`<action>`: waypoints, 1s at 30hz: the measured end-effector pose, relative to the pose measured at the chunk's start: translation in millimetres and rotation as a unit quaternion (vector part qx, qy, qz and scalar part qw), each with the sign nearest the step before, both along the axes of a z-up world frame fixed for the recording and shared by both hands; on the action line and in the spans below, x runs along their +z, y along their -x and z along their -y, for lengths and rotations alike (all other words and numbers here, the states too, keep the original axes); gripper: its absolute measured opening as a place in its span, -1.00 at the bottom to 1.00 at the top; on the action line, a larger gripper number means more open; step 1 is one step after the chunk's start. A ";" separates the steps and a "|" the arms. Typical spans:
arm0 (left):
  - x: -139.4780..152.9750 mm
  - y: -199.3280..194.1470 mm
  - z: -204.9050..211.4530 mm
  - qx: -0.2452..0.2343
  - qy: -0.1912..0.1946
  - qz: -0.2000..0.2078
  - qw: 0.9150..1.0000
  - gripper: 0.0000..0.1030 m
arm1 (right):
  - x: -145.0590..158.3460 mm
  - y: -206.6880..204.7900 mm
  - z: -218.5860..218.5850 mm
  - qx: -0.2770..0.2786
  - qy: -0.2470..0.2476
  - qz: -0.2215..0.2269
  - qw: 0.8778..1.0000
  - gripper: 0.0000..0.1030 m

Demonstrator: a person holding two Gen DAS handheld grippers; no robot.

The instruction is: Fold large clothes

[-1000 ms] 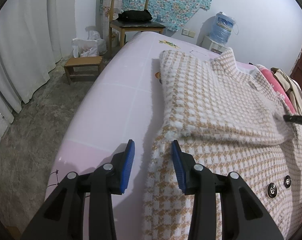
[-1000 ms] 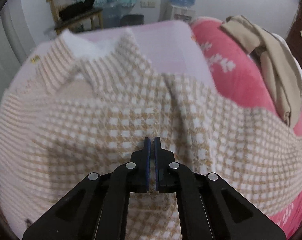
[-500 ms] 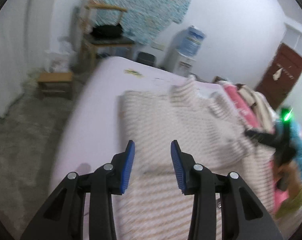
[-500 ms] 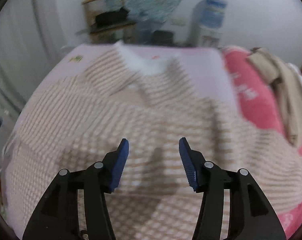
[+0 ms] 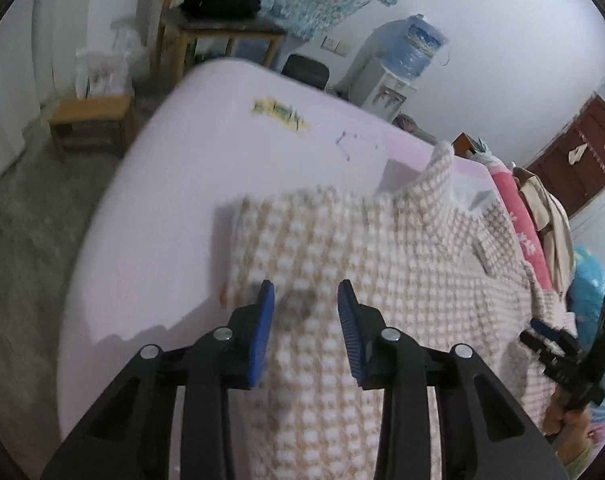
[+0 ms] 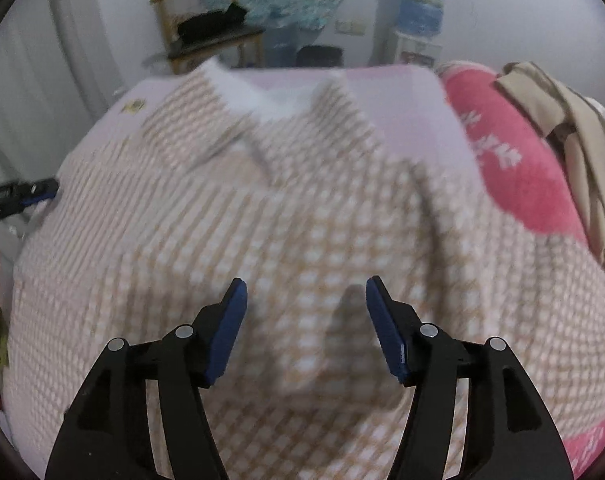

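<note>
left wrist view: checked coat [image 5: 382, 272] lies flat across centre and lower right of frame on the pink bed [image 5: 174, 208], sleeve folded in. left gripper [image 5: 304, 322] empty above it, jaws closing on nothing. right gripper [image 6: 305, 320] opening, nothing between the jaws. looks between folds; next move probably needs a fresh grab at an edge. chair [image 5: 218, 28] and water dispenser [image 5: 402, 64] along the top, by the wall.
</note>
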State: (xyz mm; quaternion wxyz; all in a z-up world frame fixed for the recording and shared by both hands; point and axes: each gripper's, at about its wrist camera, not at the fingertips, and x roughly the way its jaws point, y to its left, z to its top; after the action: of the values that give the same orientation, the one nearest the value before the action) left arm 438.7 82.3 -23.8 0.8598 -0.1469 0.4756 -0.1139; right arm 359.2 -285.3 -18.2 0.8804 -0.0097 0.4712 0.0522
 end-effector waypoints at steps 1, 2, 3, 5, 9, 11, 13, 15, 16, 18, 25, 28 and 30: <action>-2.2 -7.2 2.4 0.004 -0.003 -0.007 1.000 -0.37 | -3.1 -7.7 4.3 -0.014 0.001 -0.002 1.000 0.14; -4.7 -9.8 4.1 0.005 -0.005 -0.015 1.000 -0.35 | -9.2 -12.7 4.3 -0.019 0.006 -0.006 1.000 0.21; -10.6 -15.6 6.4 0.007 -0.012 -0.029 0.999 -0.35 | -17.9 -17.5 7.2 -0.022 0.011 -0.015 1.000 0.30; -9.2 -12.6 7.0 0.014 -0.018 -0.027 0.999 -0.35 | -23.3 -19.8 10.8 -0.028 -0.004 -0.017 0.999 0.33; 20.9 23.9 20.0 -0.008 -0.070 0.030 0.997 -0.25 | 1.1 2.1 3.2 -0.020 -0.009 -0.003 1.000 0.30; 28.8 47.3 31.2 -0.028 -0.092 0.049 0.994 -0.09 | 9.0 20.1 -3.7 0.000 -0.008 0.013 1.000 0.29; 21.5 65.2 47.4 -0.048 -0.115 0.049 0.991 -0.03 | 3.7 30.6 -10.9 0.015 0.009 0.008 1.000 0.29; 6.0 71.0 61.5 -0.058 -0.143 0.040 0.987 0.01 | -20.5 30.8 -15.3 0.015 0.033 -0.025 0.999 0.30; -4.1 71.8 68.8 -0.062 -0.160 0.029 0.985 0.01 | -23.8 32.5 -14.5 0.013 0.036 -0.016 0.999 0.30; -18.0 75.0 81.1 -0.060 -0.202 0.045 0.976 0.04 | -16.4 34.6 -12.6 0.006 0.035 -0.023 0.999 0.30; -19.9 71.6 80.3 -0.048 -0.191 0.050 0.979 0.22 | 45.2 84.2 84.1 -0.090 -0.061 0.029 0.994 0.33; -21.1 76.7 87.6 -0.049 -0.201 0.056 0.977 0.32 | 49.3 108.6 172.4 -0.198 -0.121 0.034 0.972 0.33; -22.5 78.9 88.7 -0.045 -0.204 0.062 0.976 0.35 | 48.2 128.1 233.6 -0.280 -0.157 0.038 0.946 0.33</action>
State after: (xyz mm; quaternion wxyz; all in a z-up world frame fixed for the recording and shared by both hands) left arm 359.8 -6.4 -46.2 0.8935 0.0606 0.4406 -0.0614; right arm 231.1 -518.9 30.0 0.8671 0.2595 0.4068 -0.1236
